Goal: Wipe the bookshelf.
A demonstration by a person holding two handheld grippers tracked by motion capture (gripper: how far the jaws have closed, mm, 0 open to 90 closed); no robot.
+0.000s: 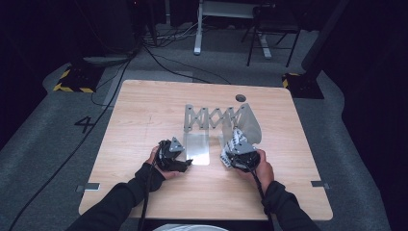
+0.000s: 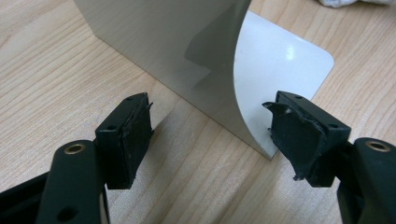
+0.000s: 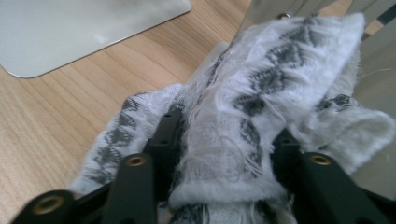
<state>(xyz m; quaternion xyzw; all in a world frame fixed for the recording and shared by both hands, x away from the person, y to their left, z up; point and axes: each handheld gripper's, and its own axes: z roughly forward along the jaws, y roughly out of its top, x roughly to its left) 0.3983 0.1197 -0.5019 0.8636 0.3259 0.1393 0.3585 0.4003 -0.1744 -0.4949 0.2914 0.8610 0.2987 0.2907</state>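
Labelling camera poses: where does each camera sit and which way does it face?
High view: above the person's side, looking forward and down on the table; forearms and both hands show.
Left gripper view: on the left gripper, jaws open around the metal rack foot's edge.
Right gripper view: on the right gripper, facing the white-grey cloth between its jaws.
Shared: the rack's plate.

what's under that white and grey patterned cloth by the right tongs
Under the patterned cloth sit the right tongs, with cloth bunched between their jaws, and bare wooden table at its left edge. Whatever lies beneath the bunched middle is covered.
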